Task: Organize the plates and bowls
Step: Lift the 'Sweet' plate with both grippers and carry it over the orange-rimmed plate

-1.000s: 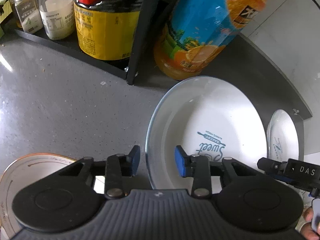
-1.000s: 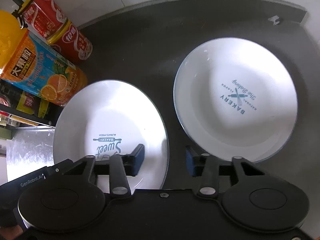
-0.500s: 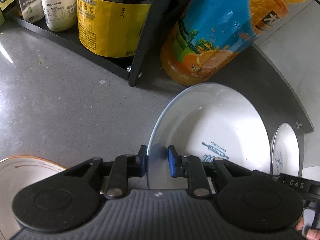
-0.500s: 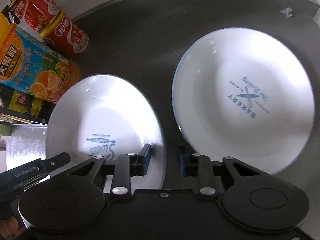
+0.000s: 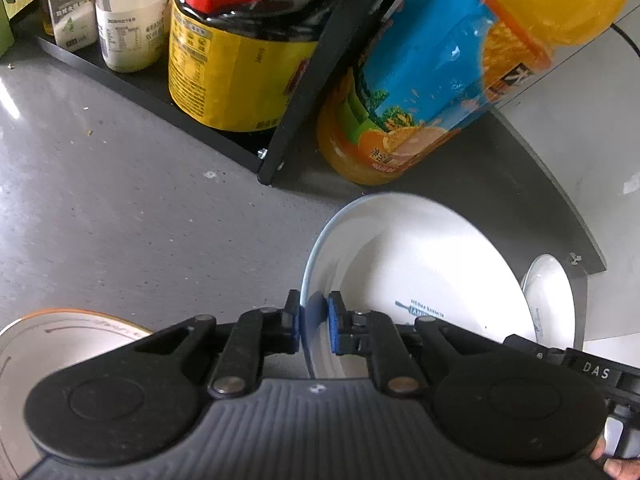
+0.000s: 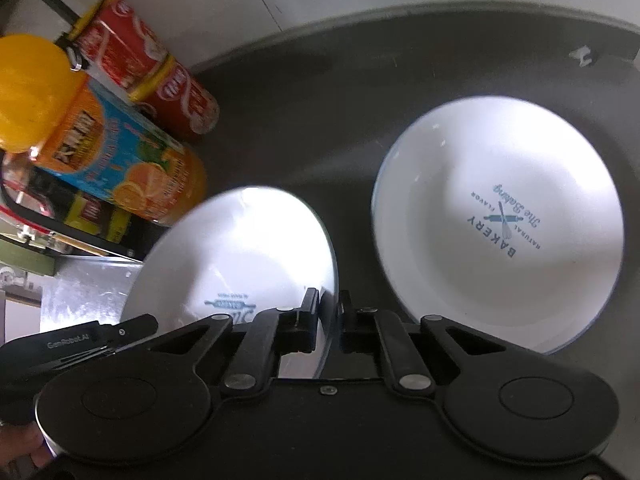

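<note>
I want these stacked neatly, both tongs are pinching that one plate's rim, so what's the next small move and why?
Probably lift the Sweet plate straight up a little. The left tongs and right tongs are both shut on opposite rims, and the Bakery plate lies open beside it to stack onto.

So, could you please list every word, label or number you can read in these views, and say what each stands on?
"BAKERY", "NATURAL FLAVOR", "The Baking": free white plate.
"DAS": right tool.
"GenRobot.AI": left tool.
Print on the gripped white plate: upside down, too blurred.
Orange juice bottle, soy sauce jug, jars, red cans: labels too small or blurred.
</note>
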`<state>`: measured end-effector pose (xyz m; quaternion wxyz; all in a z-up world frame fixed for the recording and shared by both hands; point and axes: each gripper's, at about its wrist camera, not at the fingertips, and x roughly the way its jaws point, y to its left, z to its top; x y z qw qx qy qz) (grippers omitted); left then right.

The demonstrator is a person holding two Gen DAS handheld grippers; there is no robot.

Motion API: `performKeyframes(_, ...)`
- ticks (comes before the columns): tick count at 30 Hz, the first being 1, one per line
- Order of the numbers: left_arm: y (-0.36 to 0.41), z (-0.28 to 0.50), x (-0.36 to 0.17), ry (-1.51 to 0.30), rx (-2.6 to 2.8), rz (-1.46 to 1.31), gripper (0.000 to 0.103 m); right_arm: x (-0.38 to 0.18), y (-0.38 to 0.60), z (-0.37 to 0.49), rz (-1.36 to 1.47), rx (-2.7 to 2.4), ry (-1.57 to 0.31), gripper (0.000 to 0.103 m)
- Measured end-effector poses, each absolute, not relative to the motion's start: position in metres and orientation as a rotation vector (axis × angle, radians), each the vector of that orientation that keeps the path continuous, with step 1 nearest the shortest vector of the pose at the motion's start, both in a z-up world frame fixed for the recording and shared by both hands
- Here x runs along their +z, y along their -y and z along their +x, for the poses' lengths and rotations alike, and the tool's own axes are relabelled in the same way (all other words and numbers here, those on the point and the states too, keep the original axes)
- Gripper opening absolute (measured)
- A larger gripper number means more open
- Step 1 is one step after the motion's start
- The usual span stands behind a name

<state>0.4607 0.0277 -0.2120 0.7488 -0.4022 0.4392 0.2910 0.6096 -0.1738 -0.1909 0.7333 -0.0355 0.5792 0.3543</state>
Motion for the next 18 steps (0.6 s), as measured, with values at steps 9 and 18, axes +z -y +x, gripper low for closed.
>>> performKeyframes(9,-0.033,0.437,-0.190,-0.928,0.562,-0.836,0.009,-0.170,0.186,0.575,-0.003,0.755,-1.205,0.007)
performKeyframes(18,-0.041,0.388,-0.163,-0.888,0.476,-0.800,0.008,-0.147,0.200,0.514,0.070,0.740,-1.133,0.007)
